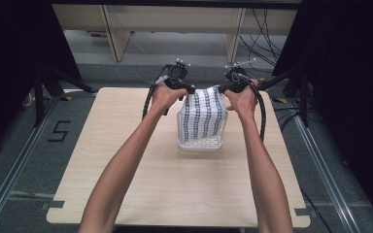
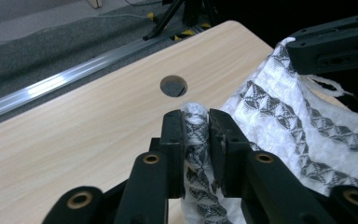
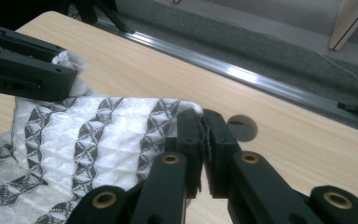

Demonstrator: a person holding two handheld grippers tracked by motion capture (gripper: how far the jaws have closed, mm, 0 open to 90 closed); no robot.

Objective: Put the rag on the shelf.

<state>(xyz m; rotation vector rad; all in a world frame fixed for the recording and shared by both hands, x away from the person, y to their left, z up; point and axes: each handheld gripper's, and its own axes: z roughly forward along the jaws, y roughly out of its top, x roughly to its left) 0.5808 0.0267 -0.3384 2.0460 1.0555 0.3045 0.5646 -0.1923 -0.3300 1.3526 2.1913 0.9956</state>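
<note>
one white cloth with dark grey patterned stripes hangs mid-frame into one clear plastic tub, left gripper and right gripper each pinching a top corner.

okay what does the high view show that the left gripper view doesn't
High view alone: a clear plastic bin under the hanging cloth, both forearms, the whole table. Left gripper view alone: a round hole in the tabletop, and the left gripper pinching a bunched cloth corner. Both share the black-and-white patterned cloth and the right gripper at its other corner.
</note>
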